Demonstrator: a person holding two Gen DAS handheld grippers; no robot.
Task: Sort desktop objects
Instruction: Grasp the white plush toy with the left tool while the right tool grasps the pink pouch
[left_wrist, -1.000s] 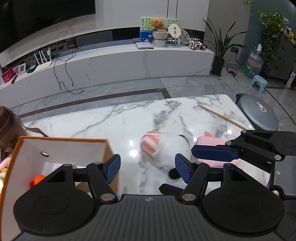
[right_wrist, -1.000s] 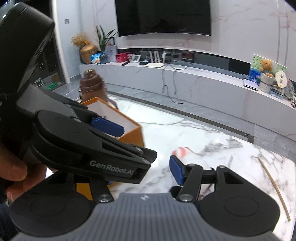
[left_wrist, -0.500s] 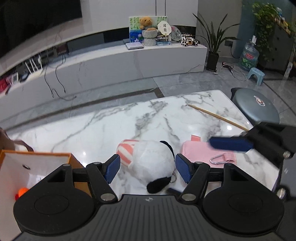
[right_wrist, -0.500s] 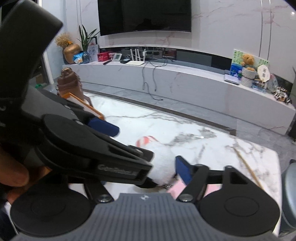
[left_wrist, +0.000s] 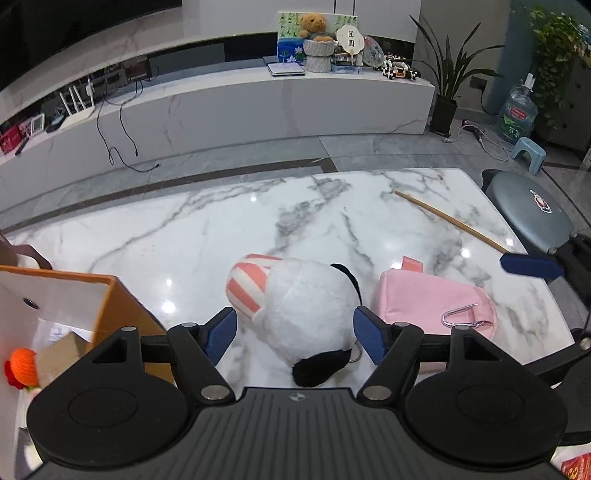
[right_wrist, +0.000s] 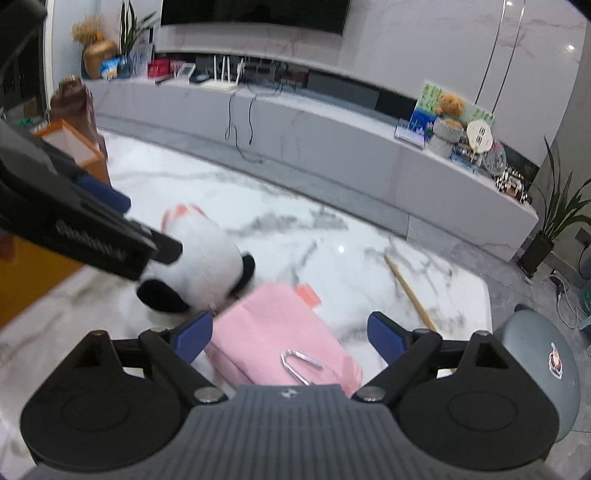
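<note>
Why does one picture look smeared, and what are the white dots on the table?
Right wrist view: motion blur softens the plush toy and pink pouch. Left wrist view: sharp, but fisheye bends the TV bench; the dots are lamp glare on the marble table.

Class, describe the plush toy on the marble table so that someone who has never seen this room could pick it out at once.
Start at the white marble table. Between the orange box on the left and the flat pink pouch on the right lies the plush toy. It alone is round and furry, white with black ears and a pink-striped cap.
</note>
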